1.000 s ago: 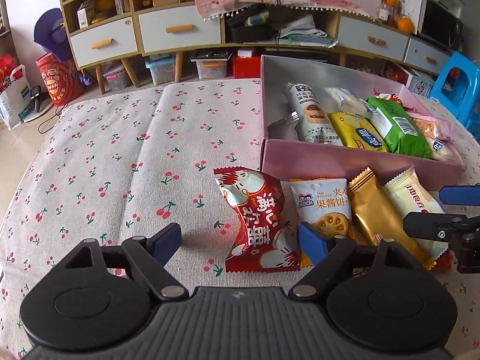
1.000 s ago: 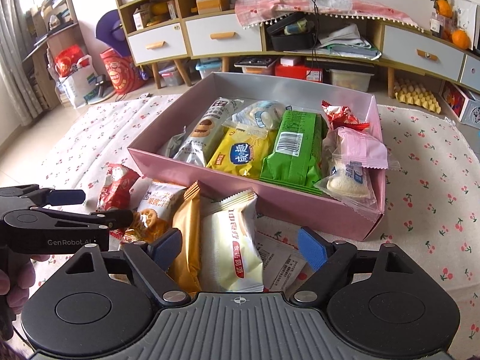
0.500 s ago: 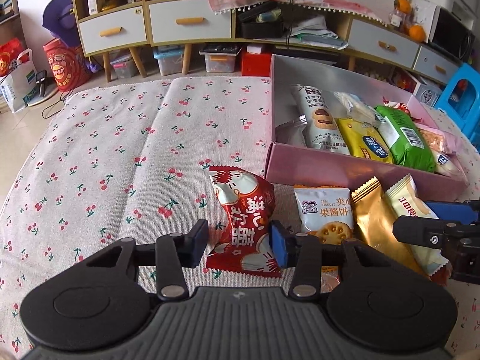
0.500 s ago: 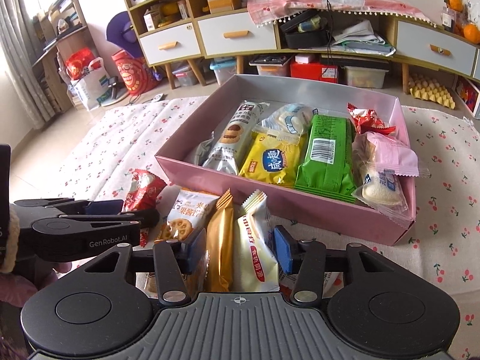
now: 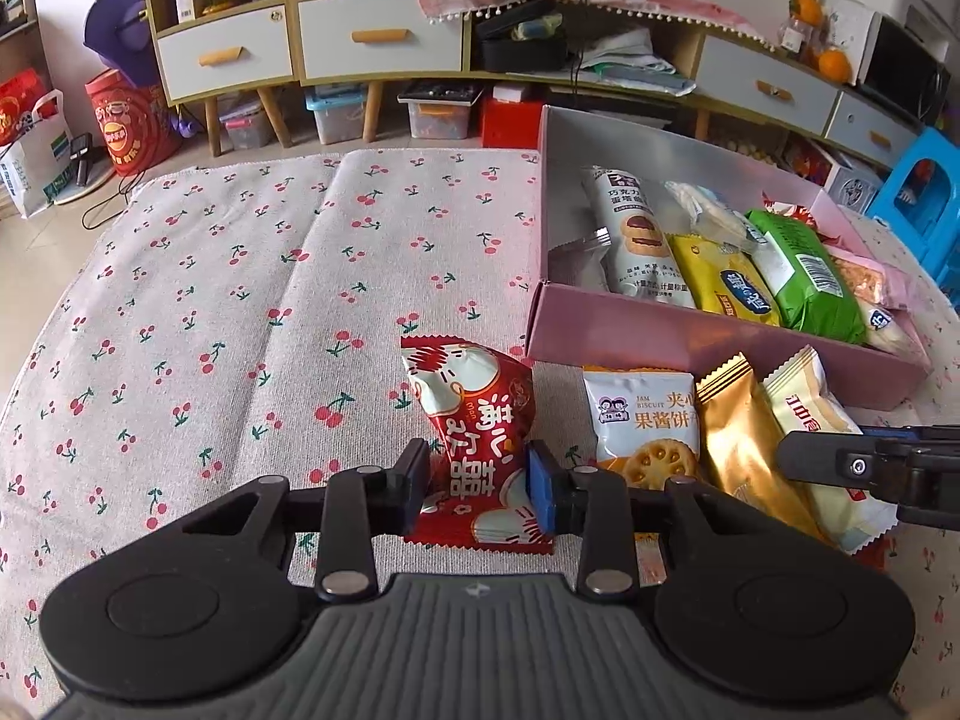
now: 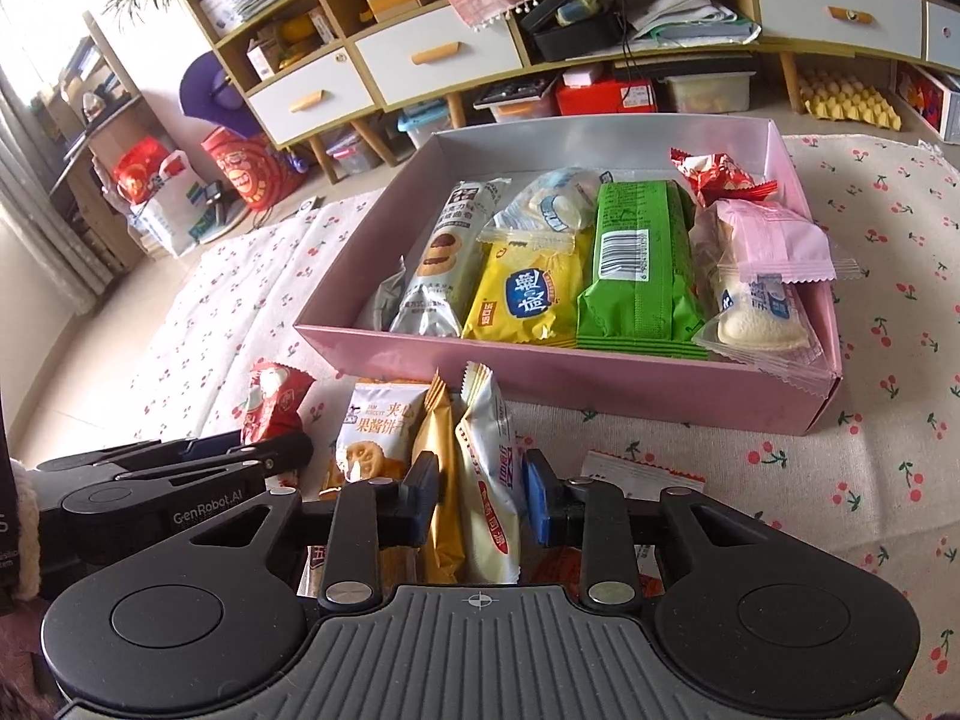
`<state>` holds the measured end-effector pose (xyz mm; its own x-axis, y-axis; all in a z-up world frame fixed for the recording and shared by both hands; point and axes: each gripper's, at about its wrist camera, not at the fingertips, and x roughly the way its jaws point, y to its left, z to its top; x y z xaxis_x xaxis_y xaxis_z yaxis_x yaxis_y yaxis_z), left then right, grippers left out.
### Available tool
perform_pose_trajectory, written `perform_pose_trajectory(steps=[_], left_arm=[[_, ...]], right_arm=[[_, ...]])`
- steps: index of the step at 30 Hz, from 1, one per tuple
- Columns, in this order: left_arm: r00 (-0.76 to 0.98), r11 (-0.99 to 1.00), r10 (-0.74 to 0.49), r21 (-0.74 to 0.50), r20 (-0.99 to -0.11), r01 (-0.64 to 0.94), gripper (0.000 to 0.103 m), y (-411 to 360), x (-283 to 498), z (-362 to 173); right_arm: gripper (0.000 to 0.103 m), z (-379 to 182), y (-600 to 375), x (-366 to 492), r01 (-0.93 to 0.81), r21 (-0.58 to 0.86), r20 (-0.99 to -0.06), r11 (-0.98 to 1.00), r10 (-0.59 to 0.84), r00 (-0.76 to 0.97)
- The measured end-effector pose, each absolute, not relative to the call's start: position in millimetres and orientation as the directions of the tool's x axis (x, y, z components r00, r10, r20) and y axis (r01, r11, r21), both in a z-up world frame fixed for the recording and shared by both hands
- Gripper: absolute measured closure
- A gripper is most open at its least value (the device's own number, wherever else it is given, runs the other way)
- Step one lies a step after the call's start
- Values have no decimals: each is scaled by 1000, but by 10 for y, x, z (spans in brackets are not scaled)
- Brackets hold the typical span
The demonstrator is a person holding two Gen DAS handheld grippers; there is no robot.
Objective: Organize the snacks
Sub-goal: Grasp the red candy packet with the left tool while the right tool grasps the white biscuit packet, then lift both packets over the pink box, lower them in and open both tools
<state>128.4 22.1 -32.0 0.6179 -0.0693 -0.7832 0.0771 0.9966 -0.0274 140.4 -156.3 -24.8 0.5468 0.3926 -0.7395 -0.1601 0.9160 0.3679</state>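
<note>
Closing in from wide apart a second ago, both tongs now pinch packets on the cherry-print worktop (image 5: 240,276). The left tongs (image 5: 478,483) have narrowed onto the red packet (image 5: 474,414), pads against its two sides. The right tongs (image 6: 479,498) have narrowed around two upright packets at once: the cream packet (image 6: 489,468) and the gold packet (image 6: 438,462) both stand between the pads, and I cannot tell whether both are truly clamped. My reading is that the grasp step is finished on each side and the lift toward the box comes next; the double pick on the right could shed one packet on the way.

Largest of the containers, the pink box (image 6: 600,378) sits on the far right of the worktop, open-topped and already well stocked. In it, from left to right in the right wrist view, lie a grey biscuit sleeve (image 6: 447,264), a yellow packet (image 6: 528,294) with a pale blue-and-white packet (image 6: 552,204) behind it, a green packet (image 6: 642,264), and a pink-wrapped cake (image 6: 762,252) over a clear-wrapped round one (image 6: 756,318). A small red wrapper (image 6: 714,171) is tucked in the far right corner. Bare floor shows in the far left part of the box.

Outside, just near the box's front wall, the jam biscuit packet (image 6: 372,438) lies ungripped between the two tongs.
</note>
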Motion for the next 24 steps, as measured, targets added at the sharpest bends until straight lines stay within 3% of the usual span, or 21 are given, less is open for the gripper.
perform_pose_trajectory(steps=[8,24], left_arm=[[600,994,-99,-57,-794,89,74,220,1277,-296],[607,991,-136,-95,-783,99,77,245,1255,-141]], right_arm=[[89,-177,-1568,1389,-161,391,-729,906,412,547],[91,52,-1754,1372,-110,473,-688,874,445,573]])
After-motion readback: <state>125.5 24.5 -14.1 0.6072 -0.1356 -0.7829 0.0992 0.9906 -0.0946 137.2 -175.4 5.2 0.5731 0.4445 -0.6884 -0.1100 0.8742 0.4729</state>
